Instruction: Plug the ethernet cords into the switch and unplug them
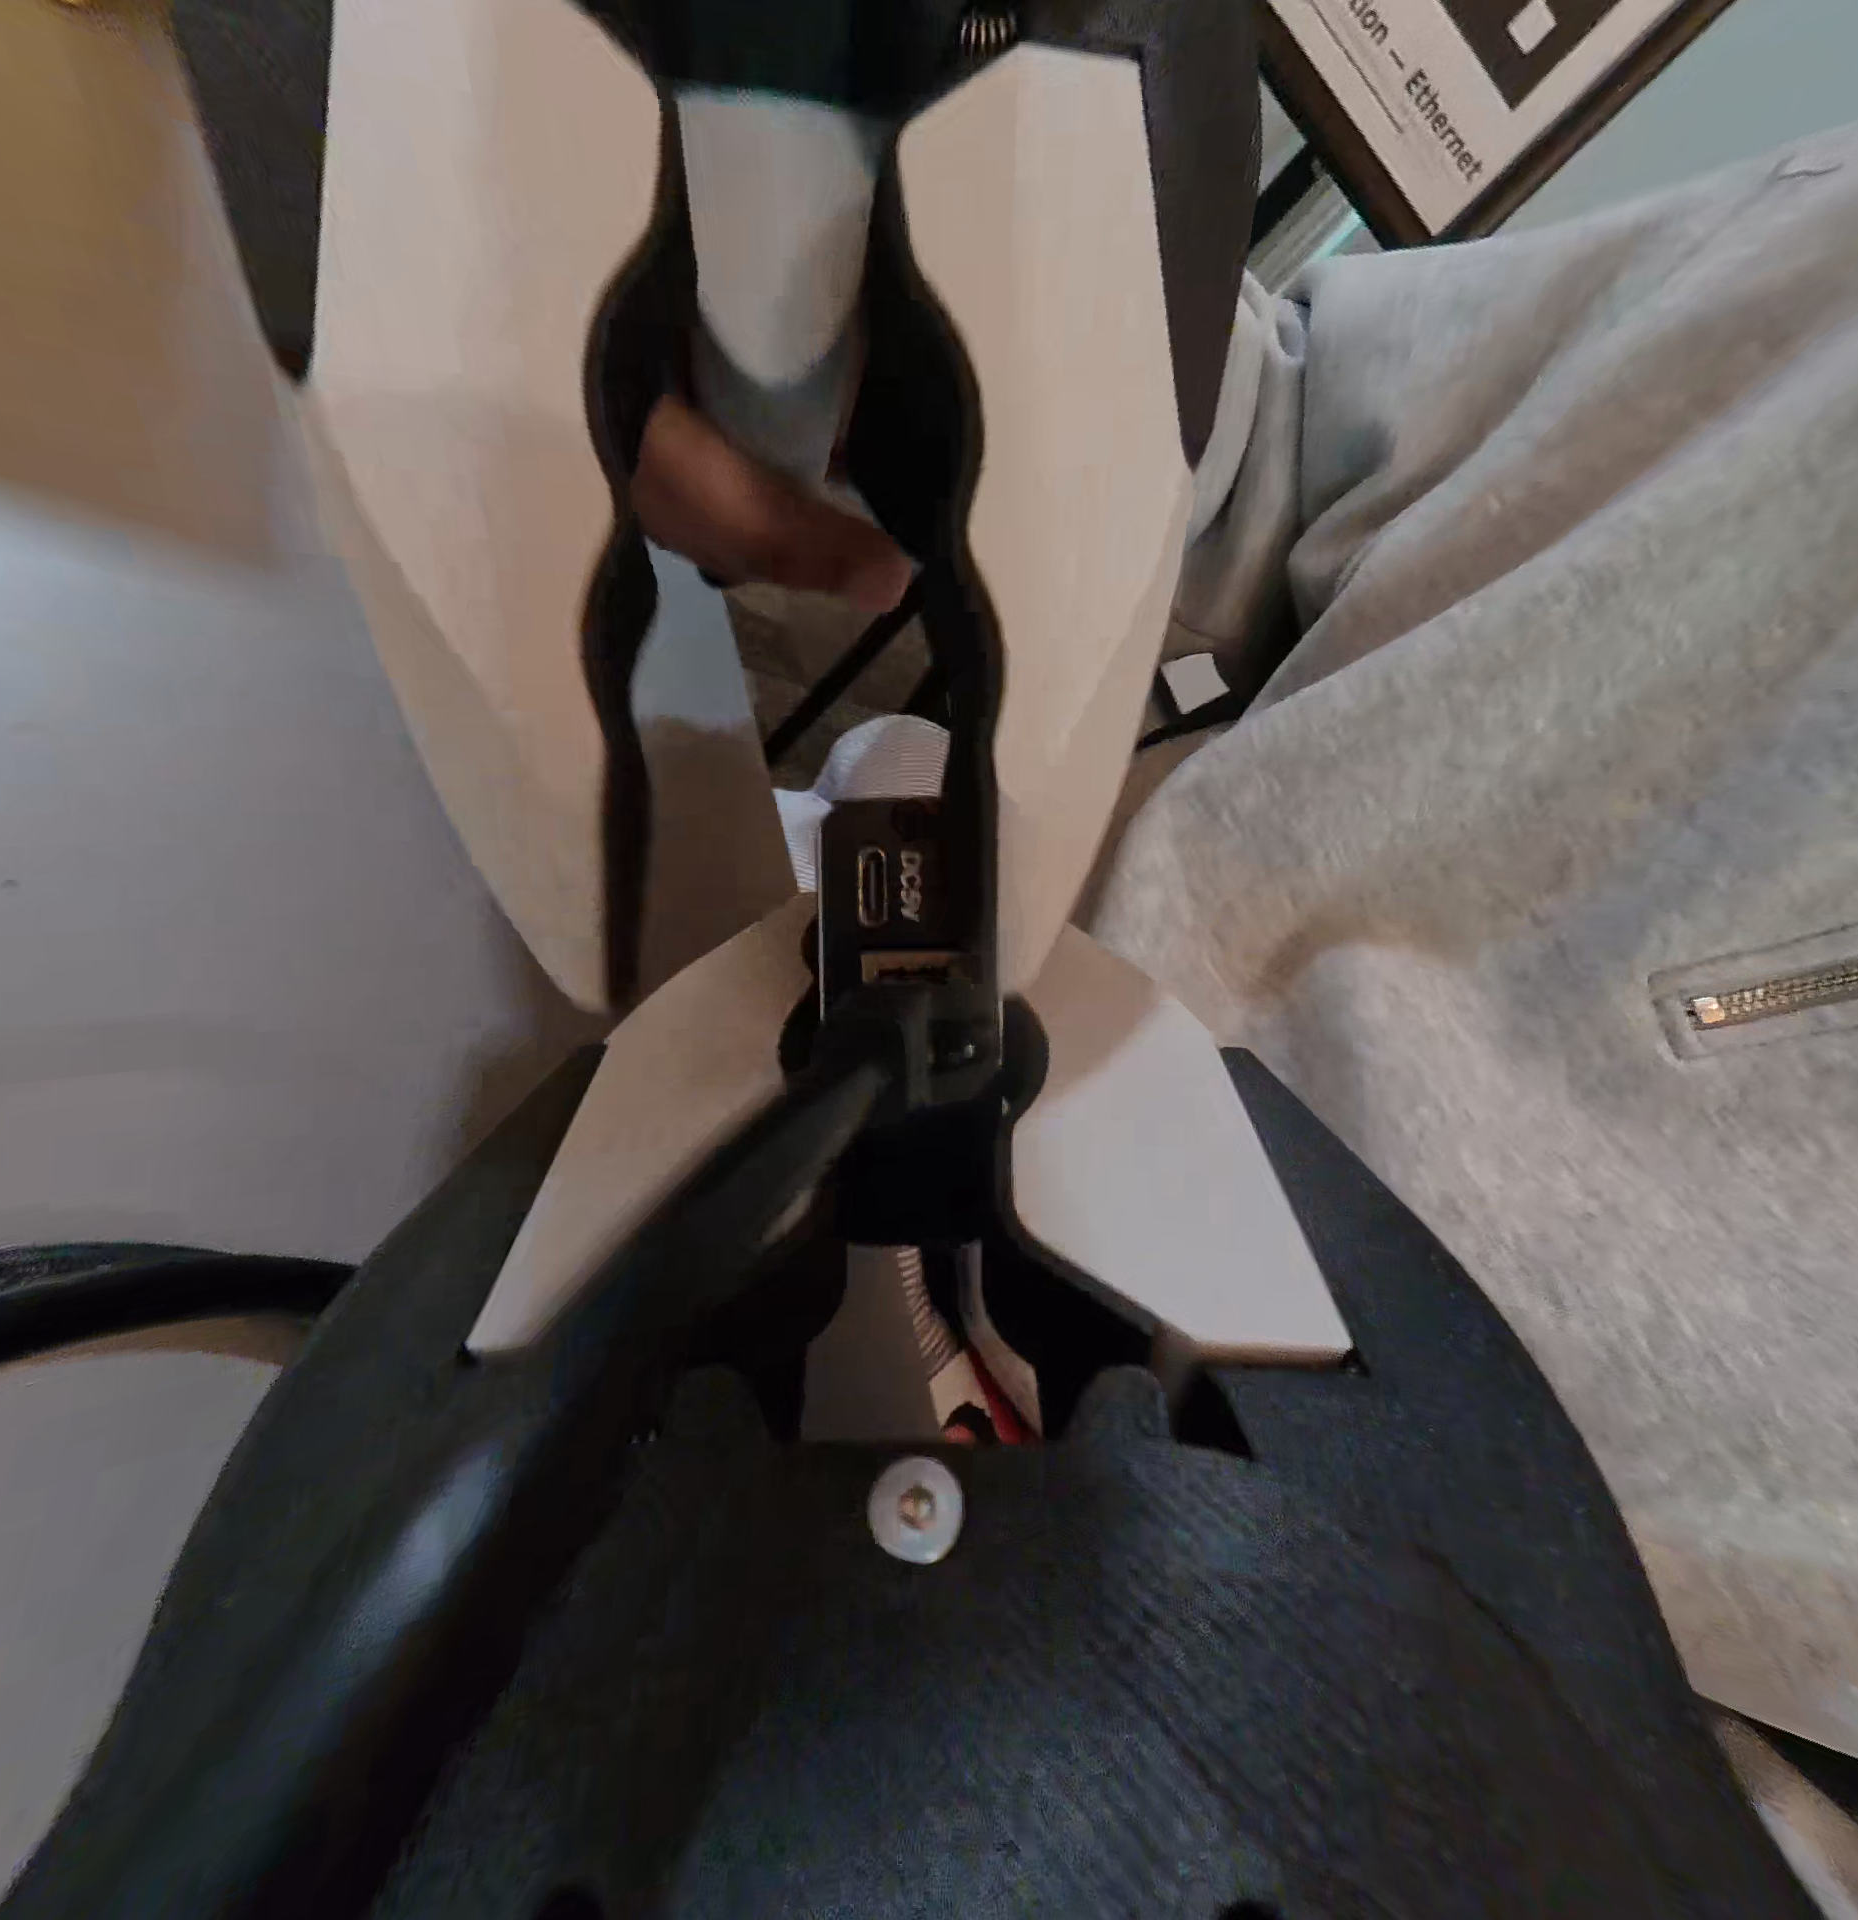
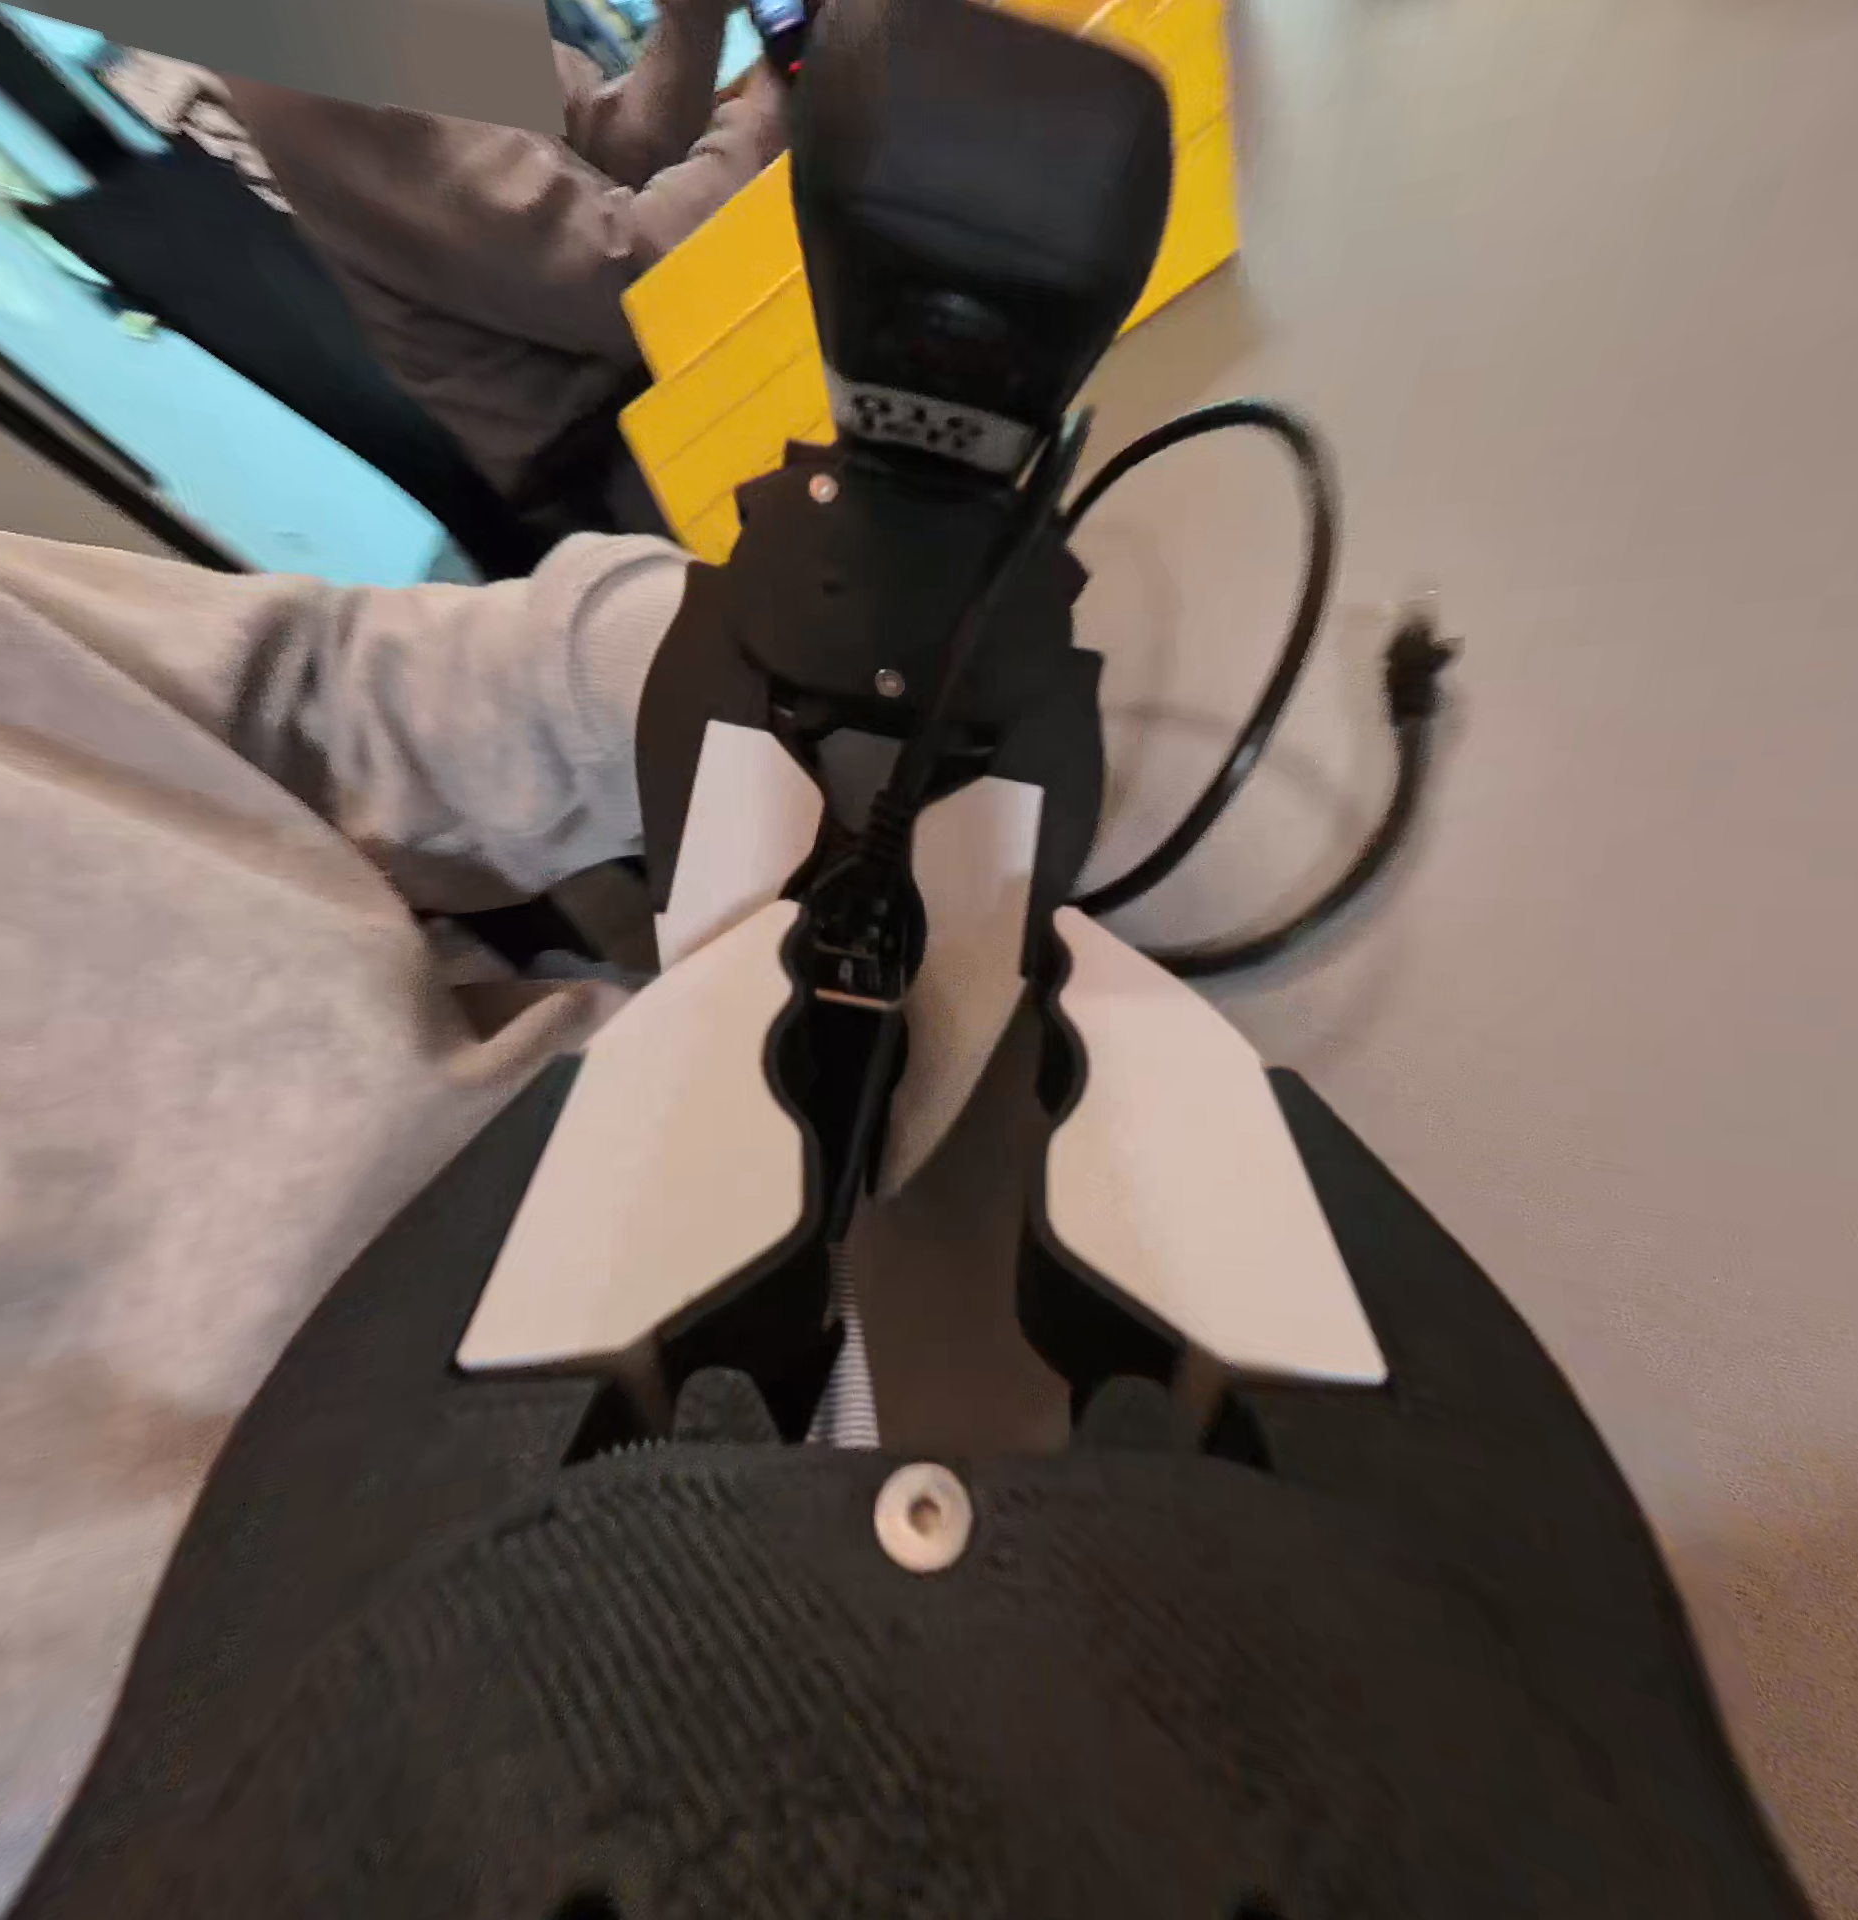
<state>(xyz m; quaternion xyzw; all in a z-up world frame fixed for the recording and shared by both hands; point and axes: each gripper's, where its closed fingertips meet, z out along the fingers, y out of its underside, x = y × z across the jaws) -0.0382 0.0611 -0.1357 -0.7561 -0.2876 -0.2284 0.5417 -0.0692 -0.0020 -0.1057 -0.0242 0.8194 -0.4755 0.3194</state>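
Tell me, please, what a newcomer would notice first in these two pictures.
In the middle of both views, two grippers meet tip to tip around a small black switch. The left gripper pinches a black ethernet plug at the switch's port. A second black cord lies looped on the pale table, beside a grey sleeve.

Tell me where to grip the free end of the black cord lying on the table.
Take the plug body, not the limp cord. It lies flat on the table, so come from above, fingers across its narrower sides. Judged from a blurred view.
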